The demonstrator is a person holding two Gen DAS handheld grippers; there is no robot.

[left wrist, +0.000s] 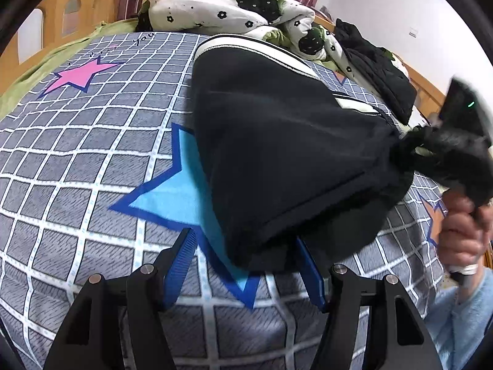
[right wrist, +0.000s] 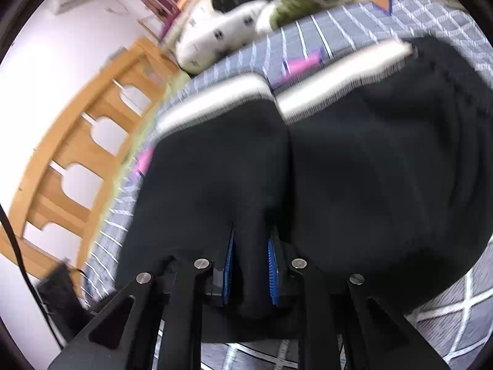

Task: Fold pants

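Observation:
Black pants (left wrist: 277,141) with white stripes lie on the grey checked bedsheet (left wrist: 92,169), one end lifted to the right. My left gripper (left wrist: 246,246) is open; the near edge of the pants hangs between its blue-padded fingers (left wrist: 181,265) without being pinched. My right gripper (right wrist: 251,240) is shut on a bunched fold of the pants (right wrist: 354,169) and holds it above the bed. In the left wrist view the right gripper (left wrist: 456,141) shows at the far right, with the cloth pulled into it. The right wrist view is motion-blurred.
A flowered duvet (left wrist: 222,9) and a black garment (left wrist: 379,71) lie at the head of the bed. A wooden bed rail (right wrist: 77,148) runs along the far side. Blue (left wrist: 172,197) and pink (left wrist: 80,74) stars are printed on the sheet.

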